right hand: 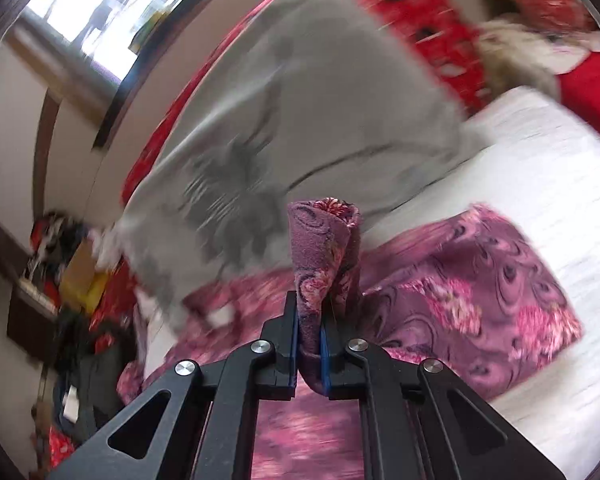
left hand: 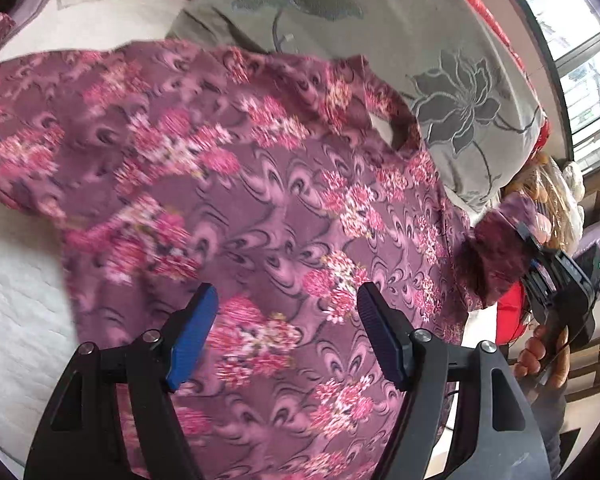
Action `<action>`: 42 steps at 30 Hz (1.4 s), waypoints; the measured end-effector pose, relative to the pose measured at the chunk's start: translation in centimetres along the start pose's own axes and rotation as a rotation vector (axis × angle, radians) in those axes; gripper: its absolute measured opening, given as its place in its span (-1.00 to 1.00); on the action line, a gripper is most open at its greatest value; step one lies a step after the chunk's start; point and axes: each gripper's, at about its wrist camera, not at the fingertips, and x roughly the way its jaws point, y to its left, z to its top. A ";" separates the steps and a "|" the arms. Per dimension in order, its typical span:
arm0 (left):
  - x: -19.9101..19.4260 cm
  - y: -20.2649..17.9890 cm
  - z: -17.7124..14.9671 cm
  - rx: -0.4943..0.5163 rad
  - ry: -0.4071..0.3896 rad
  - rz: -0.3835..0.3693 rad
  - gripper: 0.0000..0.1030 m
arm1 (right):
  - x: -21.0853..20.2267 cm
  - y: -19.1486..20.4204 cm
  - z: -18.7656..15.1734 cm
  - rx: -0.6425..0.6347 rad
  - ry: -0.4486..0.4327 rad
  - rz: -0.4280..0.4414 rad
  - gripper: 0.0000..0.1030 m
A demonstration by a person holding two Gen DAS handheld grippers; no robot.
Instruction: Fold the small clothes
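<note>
Purple floral garment (left hand: 260, 200) lies spread on the white bed (left hand: 16, 300), its top edge against a grey flower-print quilt (left hand: 460, 112). Left gripper (left hand: 288, 332) hovers over the lower part, fingers apart, nothing between them. Right gripper (right hand: 309, 344) has fingers clamped on a bunched sleeve (right hand: 326, 256), lifted off the bed at the garment's right edge. Right-wrist view is motion-blurred.
</note>
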 end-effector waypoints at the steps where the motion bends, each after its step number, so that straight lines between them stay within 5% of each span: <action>1: -0.4 0.4 0.2 0.003 -0.004 -0.001 0.38 | 1.0 1.4 -0.6 -0.012 0.016 0.012 -0.85; 13: -6.1 6.7 2.0 -0.026 -0.073 0.010 0.38 | 11.3 19.0 -12.6 -0.251 0.268 0.137 -0.82; 17: -6.0 7.4 1.6 -0.051 -0.050 -0.008 0.38 | 15.5 20.3 -17.0 -0.292 0.409 0.037 -0.69; 20: -5.3 6.8 1.0 -0.046 -0.026 -0.035 0.38 | 16.0 18.5 -18.6 -0.252 0.504 0.001 -0.69; 24: -2.3 4.6 0.2 -0.044 0.052 -0.083 0.38 | 11.2 15.8 -17.0 -0.191 0.417 0.083 -0.32; 29: 2.6 1.7 0.0 -0.070 0.150 -0.087 0.38 | 5.2 9.4 -14.3 -0.136 0.317 -0.027 -0.29; 32: 3.5 0.2 0.8 -0.073 0.093 -0.026 0.33 | 2.2 5.1 -13.5 -0.076 0.268 -0.077 -0.29; 33: 3.2 -0.4 1.2 -0.070 0.054 -0.018 0.10 | 1.2 3.8 -13.0 -0.052 0.250 -0.090 -0.29; 34: 2.9 -0.9 1.7 -0.055 0.029 -0.016 -0.67 | 0.3 2.4 -12.5 -0.023 0.230 -0.103 -0.29; 35: 2.9 -1.2 2.0 -0.044 0.028 -0.009 -0.96 | -0.5 1.0 -11.8 0.002 0.213 -0.112 -0.29; 39: -0.4 -1.4 2.9 -0.018 -0.097 0.017 -0.95 | -3.2 -4.0 -9.9 0.115 0.127 -0.160 -0.29; 42: -1.1 -0.5 3.1 -0.033 -0.107 0.037 -0.95 | -3.6 -6.5 -8.6 0.188 0.078 -0.180 -0.25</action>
